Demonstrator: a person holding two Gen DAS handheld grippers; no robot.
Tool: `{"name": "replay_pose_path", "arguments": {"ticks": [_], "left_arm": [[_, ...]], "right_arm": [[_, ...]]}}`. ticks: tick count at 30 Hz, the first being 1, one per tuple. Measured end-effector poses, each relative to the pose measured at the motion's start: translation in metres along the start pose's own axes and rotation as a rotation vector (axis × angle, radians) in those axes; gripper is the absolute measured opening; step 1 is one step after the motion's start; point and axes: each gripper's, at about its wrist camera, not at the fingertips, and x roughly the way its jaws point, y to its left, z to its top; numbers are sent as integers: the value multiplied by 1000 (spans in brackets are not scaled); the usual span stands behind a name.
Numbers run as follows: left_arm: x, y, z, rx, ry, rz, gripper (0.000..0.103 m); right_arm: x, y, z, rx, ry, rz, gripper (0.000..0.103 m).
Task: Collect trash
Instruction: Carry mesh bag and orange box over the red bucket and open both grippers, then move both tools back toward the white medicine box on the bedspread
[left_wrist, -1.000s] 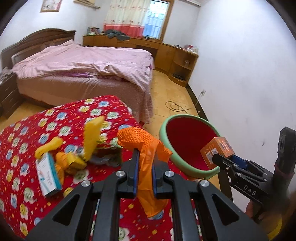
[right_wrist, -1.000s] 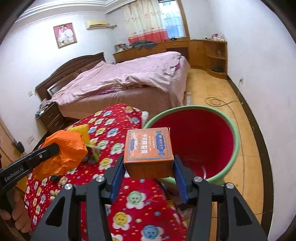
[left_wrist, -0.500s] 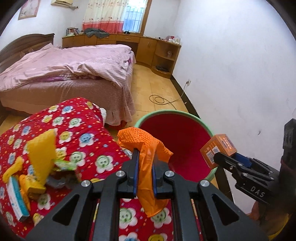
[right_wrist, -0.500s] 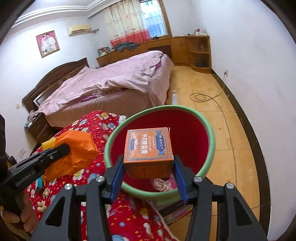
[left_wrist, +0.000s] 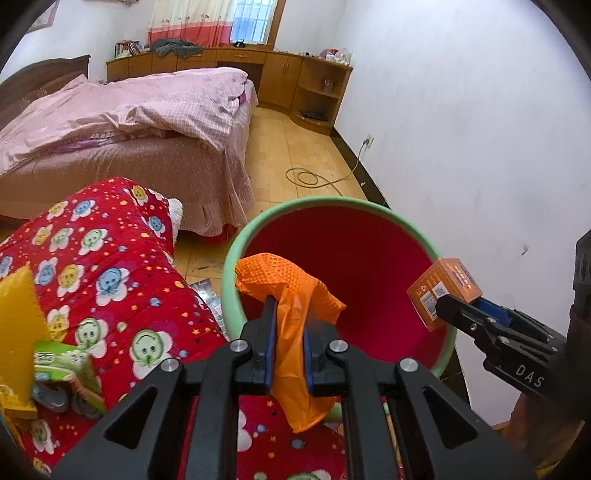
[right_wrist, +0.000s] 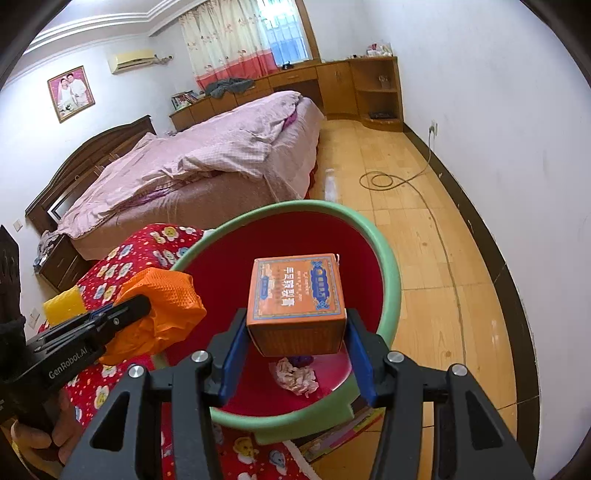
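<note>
My left gripper is shut on a crumpled orange glove, held over the near rim of a red bin with a green rim. In the right wrist view the same glove hangs at the bin's left edge. My right gripper is shut on an orange carton, held above the bin's red inside. The carton also shows at the bin's right side in the left wrist view. A crumpled tissue lies on the bin's bottom.
A red flowered quilt lies left of the bin, with a yellow sponge and a green wrapper on it. Beyond stands a bed with pink covers. A cable coils on the wooden floor by the white wall.
Both grippers have moved right and down from above the quilt to over the bin, keeping hold of the glove and the carton. The bin now fills more of both views.
</note>
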Motion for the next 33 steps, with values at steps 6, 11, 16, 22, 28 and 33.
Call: {"name": "replay_pose_path", "arguments": {"ticks": [6,11,16,22,28,33], "left_arm": [[13,0,-1,-1,11,2,11],[13,-1,-2,-13,14,3,37],[4,0,-2,-32,3,4,38],[-14,2,-3,-52,-10,5,38],[-41,7,-7,-65,-37,17,38],[-64,13,-14,-92,-57,22,38]], "right_arm": [[17,-10,3,20,13,-11,54],[23,-13,6,33,15,-12,55],[20,-13,6,52,0,1,56],[6,-7,5,53,-28,20,61],[-9,2,2,48,-46,35,62],[-22,13,-1,40,-60,53,64]]}}
